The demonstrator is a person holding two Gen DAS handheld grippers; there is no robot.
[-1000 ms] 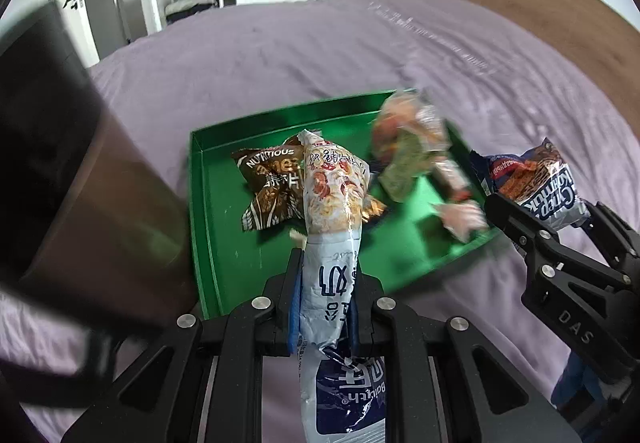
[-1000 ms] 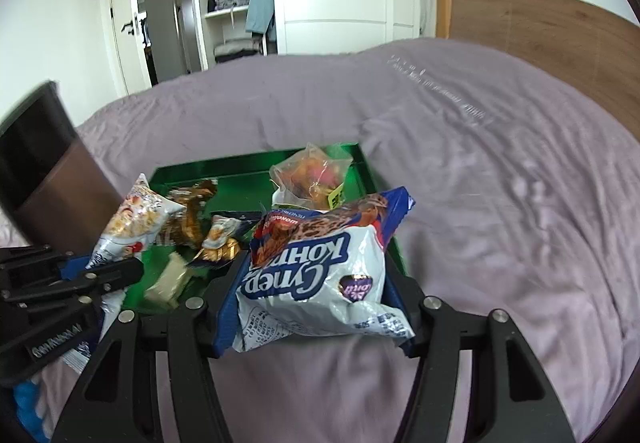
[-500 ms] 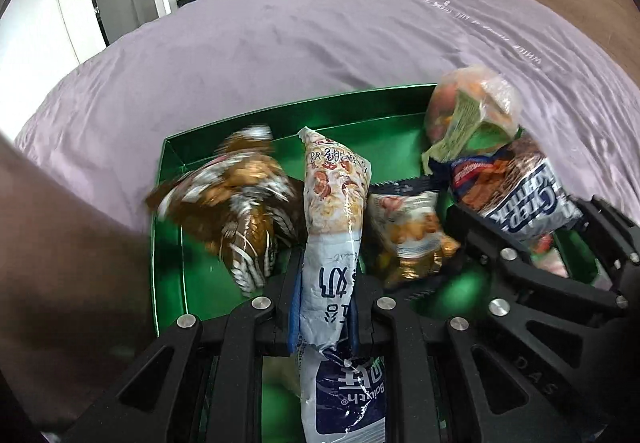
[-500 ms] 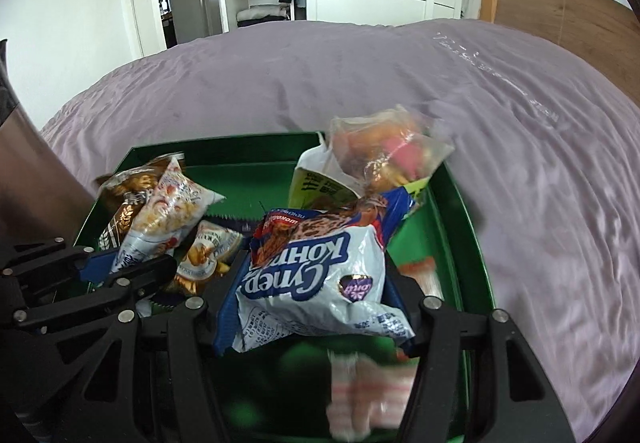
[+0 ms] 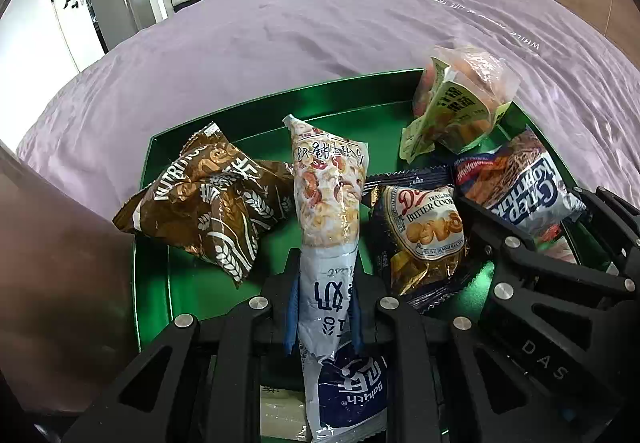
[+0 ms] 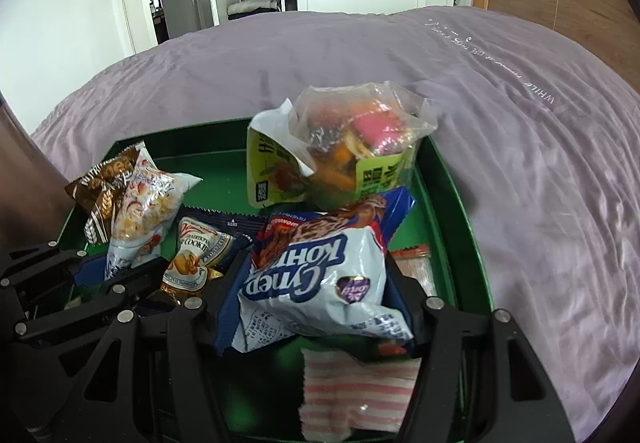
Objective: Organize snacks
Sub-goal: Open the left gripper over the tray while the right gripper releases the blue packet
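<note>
A green tray (image 5: 154, 263) sits on a purple bedspread (image 5: 280, 35), with a blurred brown shape (image 5: 52, 283) filling the left edge of the left wrist view. At the tray's left lies a crumpled brown packet (image 5: 208, 199). Just right of it the left gripper (image 5: 323, 307) has its jaws clamped on a long white-and-blue packet (image 5: 328, 211), which stands up out of the pads over the tray floor, its printed top leaning away from the camera. Next comes a butter cookie packet (image 5: 424, 227) lying on a dark blue wrapper, close against the right gripper's black frame. Behind it, at the tray's far right corner, stands a clear bag of mixed sweets (image 6: 352, 139) with a yellow-green label. The right gripper (image 6: 316, 283) has a white-and-blue cookie bag (image 6: 316, 275) between its jaws, over the right half of the tray; the jaws are opening, and the bag still fills the gap from pad to pad. Under that bag a pink-striped wrapper (image 6: 352, 399) lies on the tray floor, and a reddish wrapper (image 6: 412, 263) shows beside the right finger.
</note>
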